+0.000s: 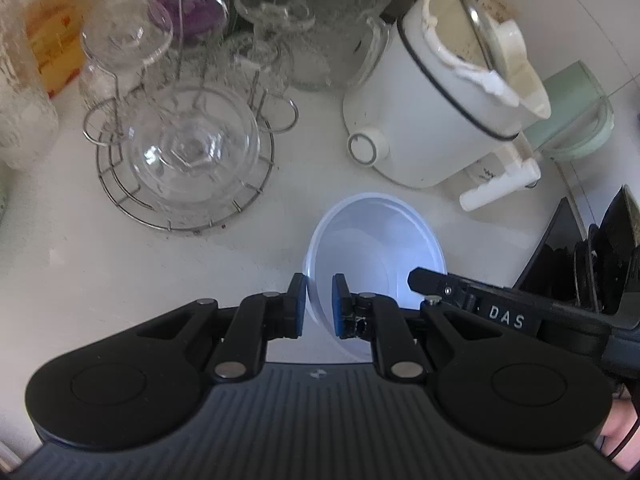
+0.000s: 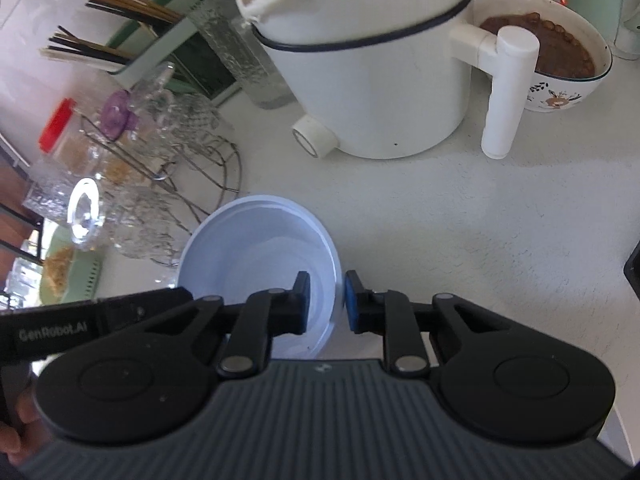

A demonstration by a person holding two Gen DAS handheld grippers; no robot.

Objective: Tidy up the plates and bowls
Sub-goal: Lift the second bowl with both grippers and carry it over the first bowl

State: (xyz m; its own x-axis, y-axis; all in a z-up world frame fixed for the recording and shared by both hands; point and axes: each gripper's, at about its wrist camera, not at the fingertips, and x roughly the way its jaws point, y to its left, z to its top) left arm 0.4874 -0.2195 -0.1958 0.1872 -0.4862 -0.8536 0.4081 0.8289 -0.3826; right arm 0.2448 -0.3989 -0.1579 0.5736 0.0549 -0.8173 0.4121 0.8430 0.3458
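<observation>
A white plastic bowl stands on the white counter; it also shows in the right wrist view. My left gripper straddles the bowl's near-left rim, one pad outside and one inside, with a small gap each side of the rim. My right gripper straddles the bowl's right rim the same way, its pads not pressed together. The right gripper's finger reaches into the left wrist view at the bowl's right edge. The left gripper's finger shows in the right wrist view.
A wire rack with upturned glasses and a glass bowl stands left of the bowl. A white kettle-like pot stands behind it. A bowl of brown food sits far right. Dark plates stand on edge at right.
</observation>
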